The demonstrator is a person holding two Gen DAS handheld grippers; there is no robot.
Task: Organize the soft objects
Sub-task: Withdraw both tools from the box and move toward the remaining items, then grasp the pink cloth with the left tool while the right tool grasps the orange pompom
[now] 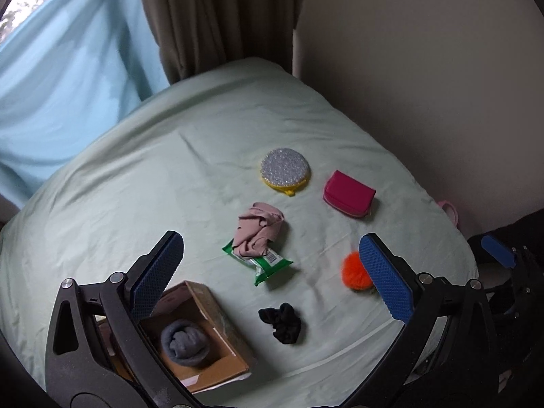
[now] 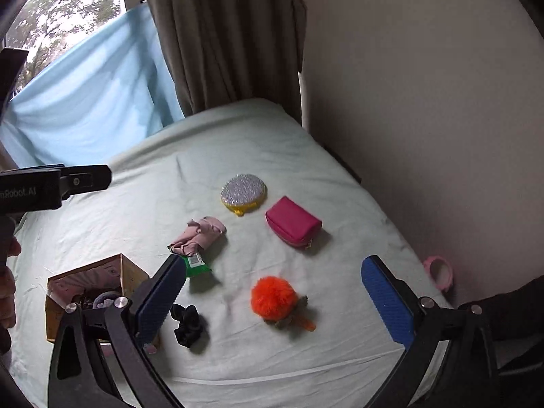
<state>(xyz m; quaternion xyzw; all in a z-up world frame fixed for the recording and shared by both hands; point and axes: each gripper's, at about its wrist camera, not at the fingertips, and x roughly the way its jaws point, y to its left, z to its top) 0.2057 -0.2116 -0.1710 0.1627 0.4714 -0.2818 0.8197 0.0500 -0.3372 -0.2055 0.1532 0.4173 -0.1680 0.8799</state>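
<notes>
the soft things lie loose on the bed [image 1: 136, 170], with a cardboard box [image 1: 217, 309] at its near left corner already holding a rolled grey sock [image 1: 185, 343]. the black scrunchie [image 1: 281, 323] sits just beside the box; it looks feather-light and floppy, so pinching across its bunched middle should hold it best. the crumpled pink cloth [image 1: 260, 233] rests partly on a green wipes packet [image 1: 263, 265]. the cloth will likely sag and trail, so a grip on its thickest fold seems wise, while the glossy packet may slip. the orange pom-pom [image 2: 273, 297] is fluffy and would squash easily; its core is the place to grip. farther back lie a glittery round purse [image 1: 285, 167] and a pink zip pouch [image 1: 348, 193], both firmer and probably a little heavier.

the left tongs [image 1: 272, 278] stand spread wide, holding nothing and touching nothing, raised over the box and scrunchie. the right tongs [image 2: 272, 306] are equally wide apart and empty, framing the pom-pom from above.
</notes>
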